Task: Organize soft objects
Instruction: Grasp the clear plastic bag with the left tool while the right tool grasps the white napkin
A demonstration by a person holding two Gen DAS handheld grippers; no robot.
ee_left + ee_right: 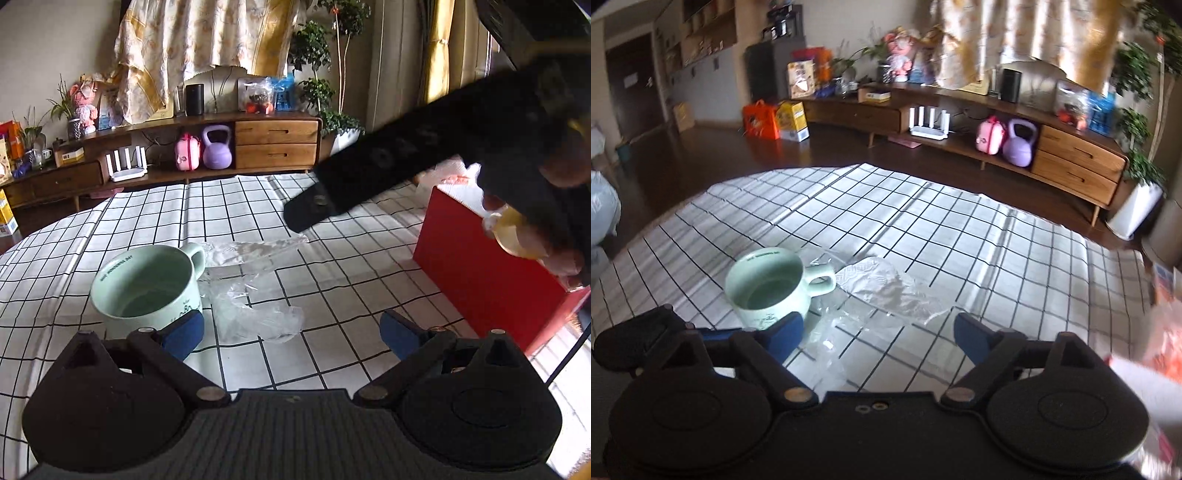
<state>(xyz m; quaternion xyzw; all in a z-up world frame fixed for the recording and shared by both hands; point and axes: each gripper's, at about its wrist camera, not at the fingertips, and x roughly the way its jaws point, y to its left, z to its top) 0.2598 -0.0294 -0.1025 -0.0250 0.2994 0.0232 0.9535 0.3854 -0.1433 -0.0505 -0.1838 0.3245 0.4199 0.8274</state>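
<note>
Checked tablecloth [362, 295] spread over table, wooden sideboard behind. Red box [480, 258] seen at right edge, likely bin for soft items. Green mug [147, 291] stood left of centre. Crumpled clear plastic bags [255, 317] laid just beside mug, touching handle side. Left gripper [291, 332] held wide, empty, above bags. Right gripper [879, 332] also wide, nothing between pads. Pinch best taken at bunched plastic, clear of mug; film likely slippery, thin.

A long wooden sideboard [979, 122] runs along the pale wall, patterned curtains [207, 40] above it, dark wooden floor [713, 162] below, daylight softly filtering in.
</note>
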